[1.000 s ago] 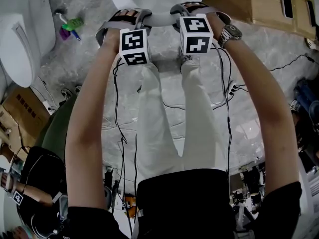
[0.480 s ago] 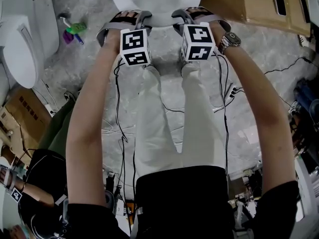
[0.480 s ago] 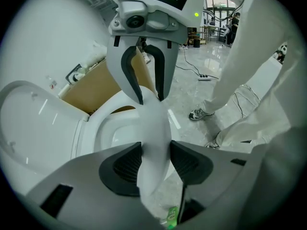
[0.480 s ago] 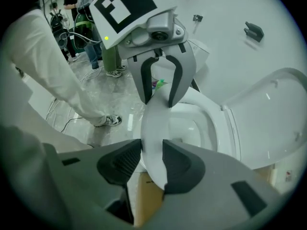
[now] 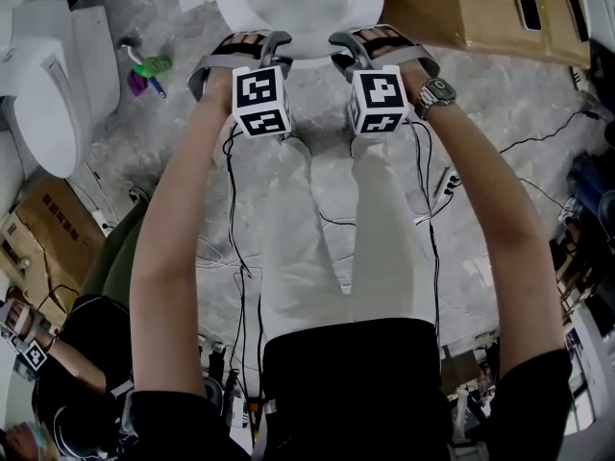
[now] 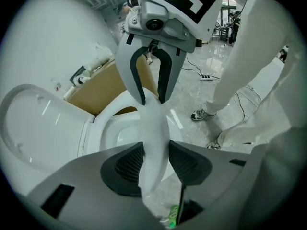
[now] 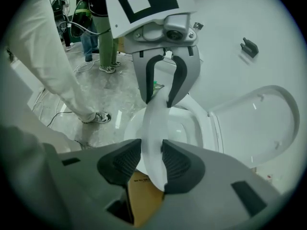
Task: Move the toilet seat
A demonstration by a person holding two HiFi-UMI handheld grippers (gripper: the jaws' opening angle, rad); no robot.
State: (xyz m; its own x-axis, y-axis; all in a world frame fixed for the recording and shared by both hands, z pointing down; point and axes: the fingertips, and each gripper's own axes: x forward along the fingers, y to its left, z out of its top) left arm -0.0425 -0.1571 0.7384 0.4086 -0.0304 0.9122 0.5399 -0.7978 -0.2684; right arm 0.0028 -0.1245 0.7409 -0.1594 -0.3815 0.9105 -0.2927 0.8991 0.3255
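Grey marbled floor [image 5: 519, 94], white toilet bowl [image 5: 288, 8] at the person's feet. Toilet seat [image 6: 154, 123] sits over the bowl, hinged on its far side below the raised lid [image 7: 259, 123]. Left tool [image 6: 156, 159] and right tool [image 7: 152, 159] stand side by side at the bowl's near edge. Their jaws have just been closing, and the pads now press on the seat's front rim. Both equally near; the swing likely goes up toward the lid.

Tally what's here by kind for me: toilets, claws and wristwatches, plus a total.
Toilets: 2, the near toilet and the second toilet left of it.
Claws: 2, the left claw and the right claw; their jaws have just been closing and press on the toilet seat.
Wristwatches: 1, the wristwatch on the right wrist.
Total: 5
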